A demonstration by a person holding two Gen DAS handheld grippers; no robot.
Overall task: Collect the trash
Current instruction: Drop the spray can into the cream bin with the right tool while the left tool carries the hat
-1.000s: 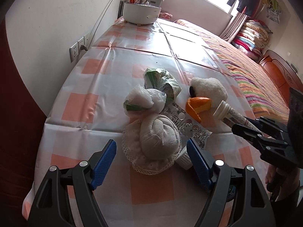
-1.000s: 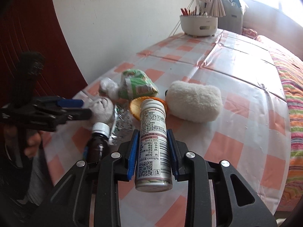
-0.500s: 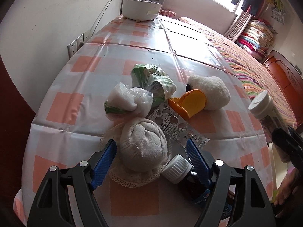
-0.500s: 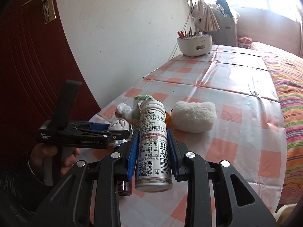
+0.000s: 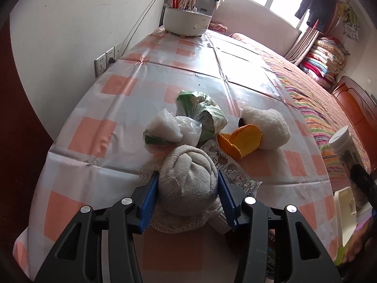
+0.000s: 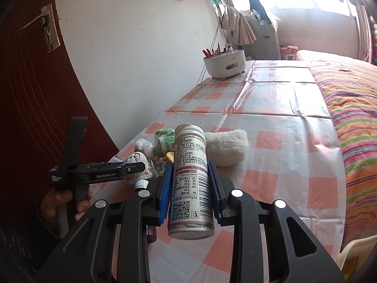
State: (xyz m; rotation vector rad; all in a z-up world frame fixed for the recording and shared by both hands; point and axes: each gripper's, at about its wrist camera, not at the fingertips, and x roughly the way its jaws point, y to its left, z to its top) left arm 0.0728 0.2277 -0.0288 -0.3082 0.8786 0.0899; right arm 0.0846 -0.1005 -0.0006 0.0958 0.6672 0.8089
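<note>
**Grey sock ball clamped left, white bottle clamped right**

Grey knit sock ball (image 5: pixel 187 179) sits on the checked tablecloth (image 5: pixel 99 108) at the near edge, left gripper (image 5: pixel 187 188) closed on it, blue pads pressing both flanks. Right gripper (image 6: pixel 189 186) holds the white labelled bottle (image 6: pixel 190 179) clear of the table, jaws tight on its lower half, cap pointing away.

Risks (judgement):
- Sock's lace cuff spreads under the ball; lifting could drag the foil wrapper (image 5: pixel 233 174) or knock the small capped bottle (image 6: pixel 141 185) just right of it.
- Soft knit compresses, so the hold may slip.
- Smooth bottle wall could slide through the pads if tilted.

Remaining pile, centre: clear plastic bag (image 5: pixel 172 129), green packet (image 5: pixel 202 108), orange peel (image 5: pixel 240 140), white fluffy pad (image 5: pixel 266 127).

Containers: white caddy (image 6: pixel 223 62) at far end holds upright sticks or pens. Cream bin edge (image 5: pixel 344 214) at right; contents not visible.
</note>
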